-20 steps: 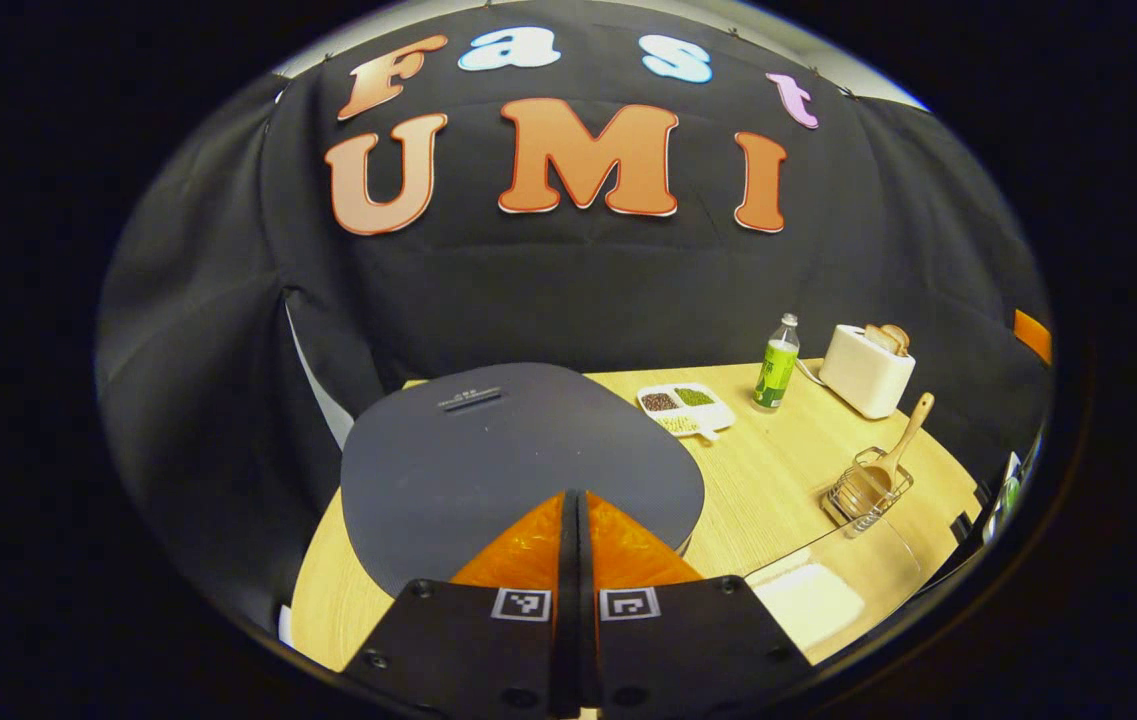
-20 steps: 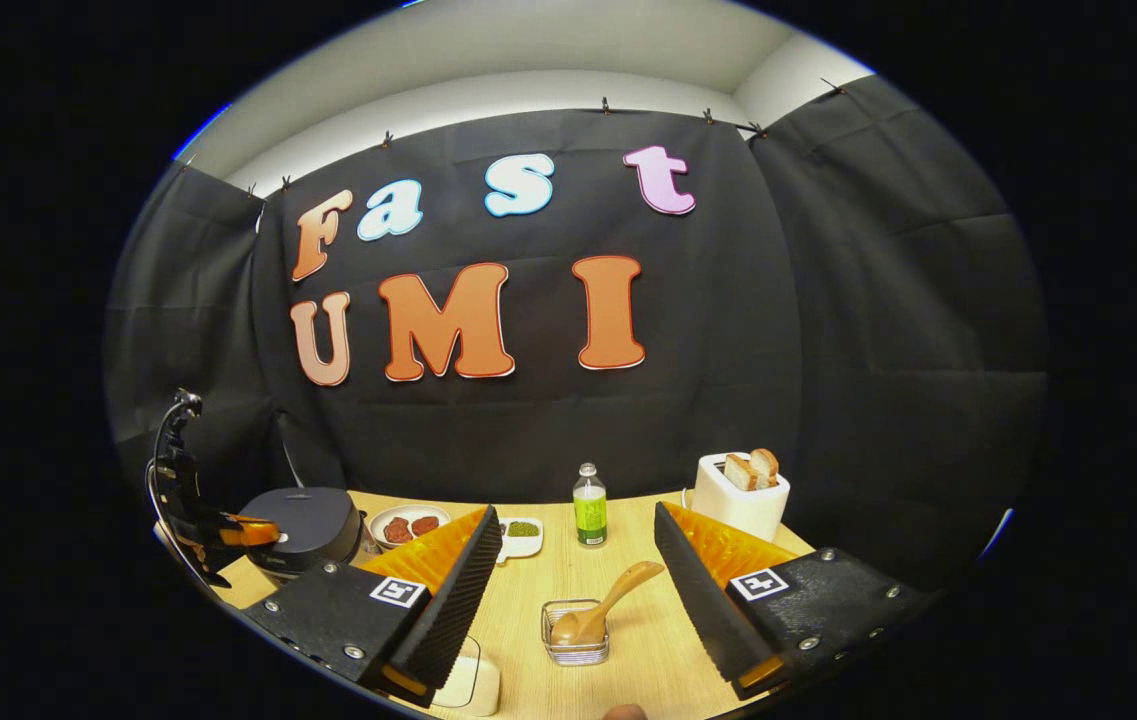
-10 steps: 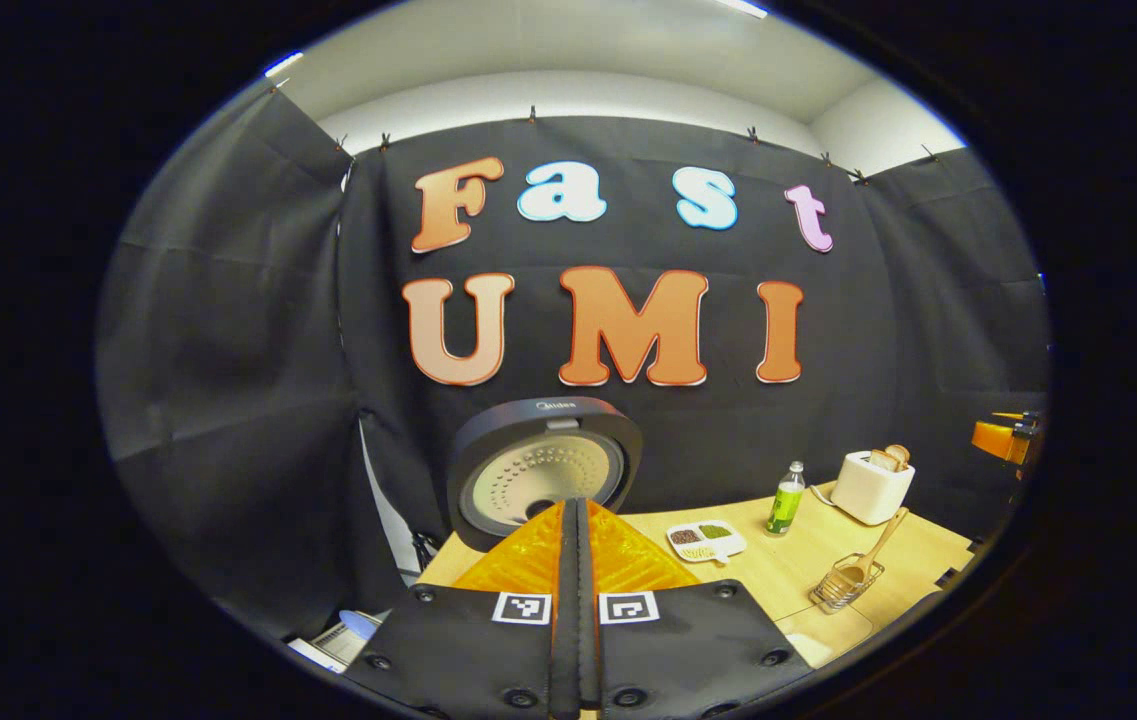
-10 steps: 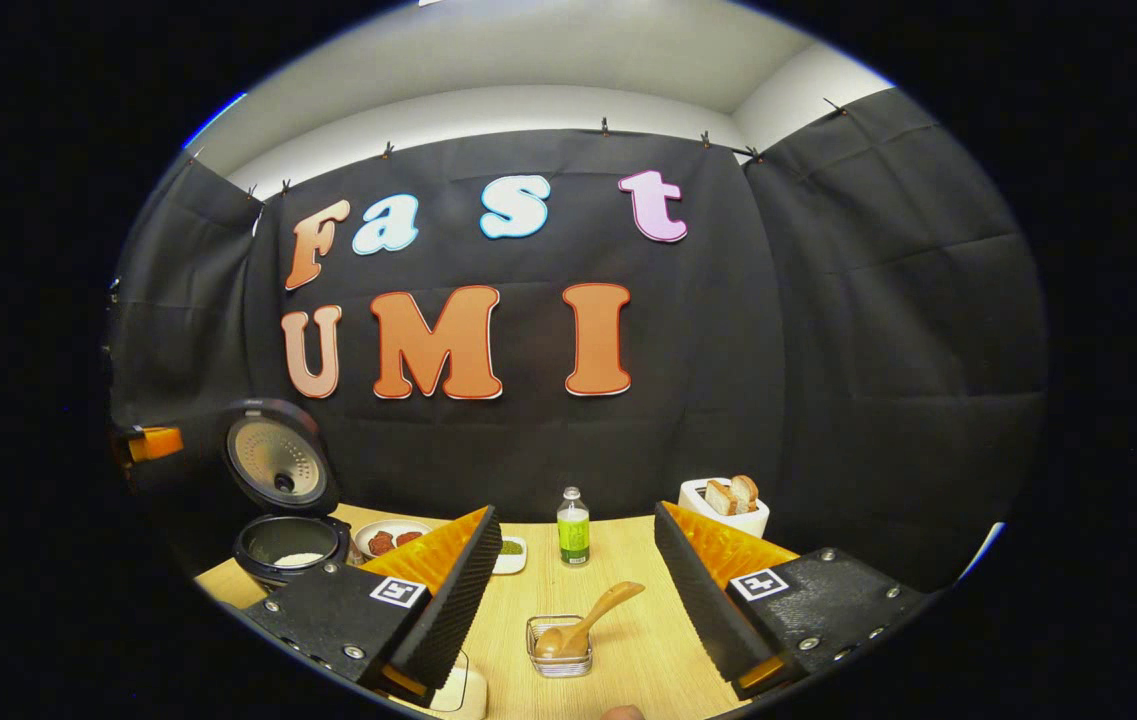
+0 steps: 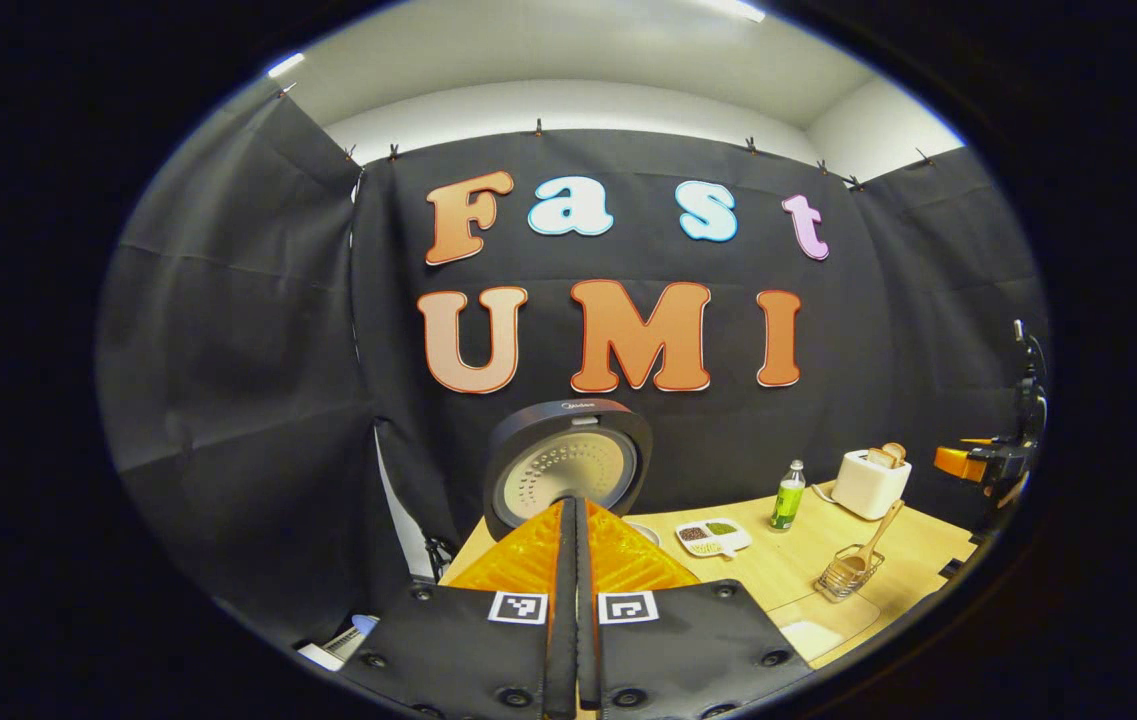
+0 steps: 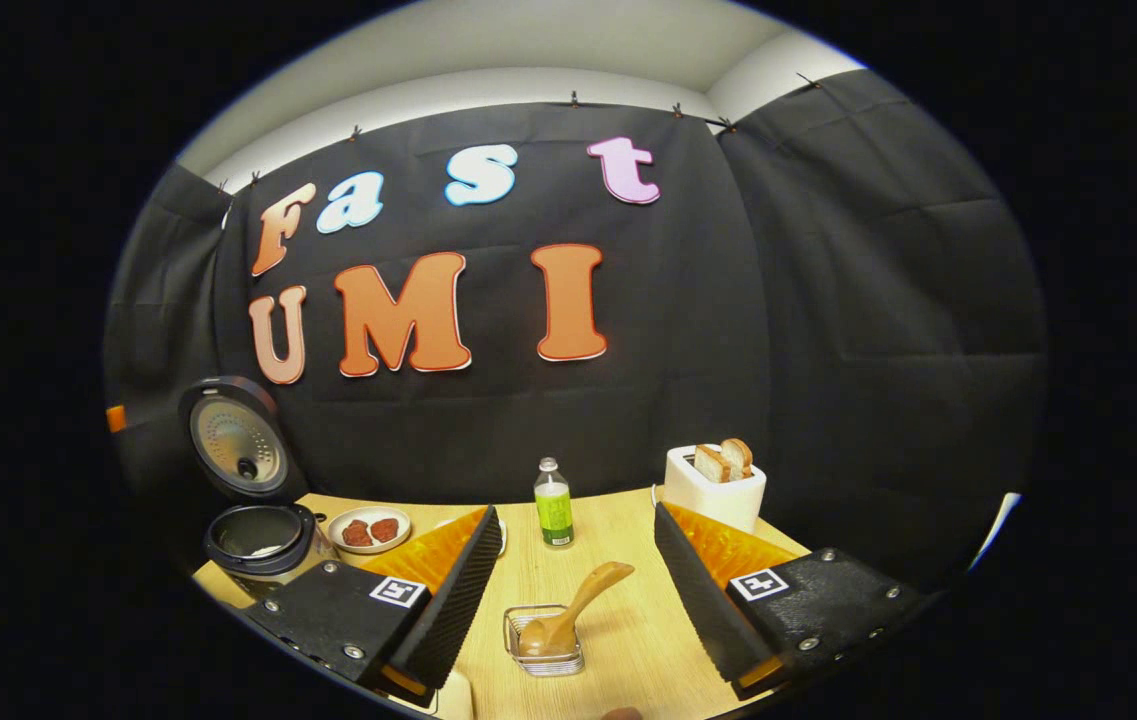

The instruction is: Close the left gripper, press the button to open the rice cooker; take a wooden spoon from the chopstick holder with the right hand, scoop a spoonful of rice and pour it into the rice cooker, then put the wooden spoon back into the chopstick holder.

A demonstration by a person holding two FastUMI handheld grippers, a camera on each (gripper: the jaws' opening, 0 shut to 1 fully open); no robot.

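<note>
The dark rice cooker stands with its lid swung upright; the open pot shows some white inside. My left gripper is shut with nothing in it, held back from the cooker and level with the lid. A wooden spoon leans in the wire chopstick holder, handle pointing up and right. My right gripper hangs open above and behind that holder, apart from the spoon. The spoon and the right gripper also appear far right in the left gripper view.
On the wooden table stand a green bottle, a white toaster with bread, a plate of red pieces and a divided dish. A clear container sits near the front edge.
The cooker lid has sprung from flat to upright. My left gripper, still shut, has lifted and drawn back from it. The right gripper has drifted slightly, staying open.
</note>
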